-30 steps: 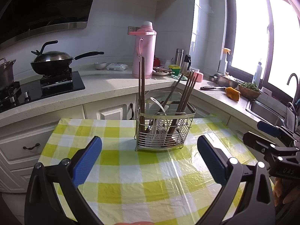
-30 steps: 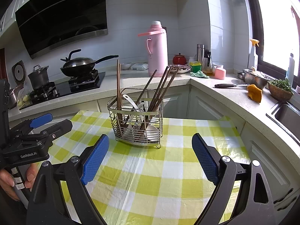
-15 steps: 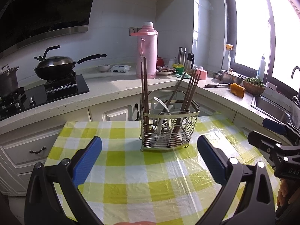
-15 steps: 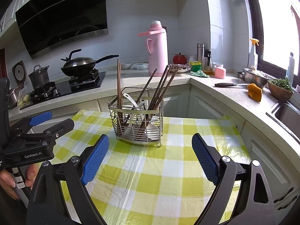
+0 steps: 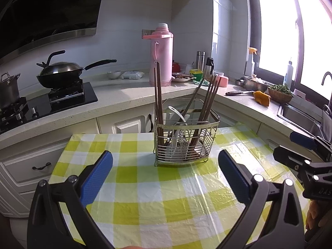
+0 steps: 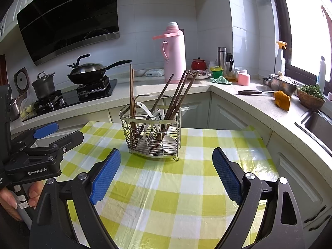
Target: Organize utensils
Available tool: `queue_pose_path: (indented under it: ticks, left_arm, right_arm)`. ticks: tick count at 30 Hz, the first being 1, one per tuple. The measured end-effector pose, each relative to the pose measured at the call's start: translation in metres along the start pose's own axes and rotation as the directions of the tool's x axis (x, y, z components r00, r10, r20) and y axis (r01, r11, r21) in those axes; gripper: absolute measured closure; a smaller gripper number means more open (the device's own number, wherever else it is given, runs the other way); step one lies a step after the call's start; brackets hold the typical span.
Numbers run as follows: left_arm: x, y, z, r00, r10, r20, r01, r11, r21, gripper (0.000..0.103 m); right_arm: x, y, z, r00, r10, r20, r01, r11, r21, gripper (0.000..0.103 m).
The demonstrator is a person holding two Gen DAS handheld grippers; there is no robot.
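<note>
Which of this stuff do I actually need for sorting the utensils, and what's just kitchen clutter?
For the job:
wire utensil caddy
brown chopsticks
white spoons
left gripper, open
right gripper, open

Lying about:
pink thermos
wok
steel pot
knife
orange cloth
</note>
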State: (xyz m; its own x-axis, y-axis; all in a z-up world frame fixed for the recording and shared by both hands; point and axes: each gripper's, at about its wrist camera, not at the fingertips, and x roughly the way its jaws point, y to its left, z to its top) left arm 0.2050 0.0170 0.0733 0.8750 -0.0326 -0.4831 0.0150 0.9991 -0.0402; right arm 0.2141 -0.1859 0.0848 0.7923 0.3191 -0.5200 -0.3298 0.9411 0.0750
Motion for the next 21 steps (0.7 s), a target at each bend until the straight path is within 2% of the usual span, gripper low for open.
queue_pose_path:
  ticks: [14, 21]
  left_arm:
    - [-0.0008, 0.0017, -0.0016, 0.998, 0.065, 0.027, -0.064, 0.998, -0.011, 0.005]
    - [0.0012, 0.0013, -0.0023, 0.999, 0.048, 0.008, -0.048, 0.999, -0.006, 0.005]
  right_arm:
    - [0.0023, 0.0011, -0.0036, 1.0, 0.006, -0.006, -0.006, 1.0, -0.003, 0.018]
    - [0.0004, 0.0023, -0.0043, 1.0, 0.008, -0.002, -0.008, 1.0, -0.008, 0.018]
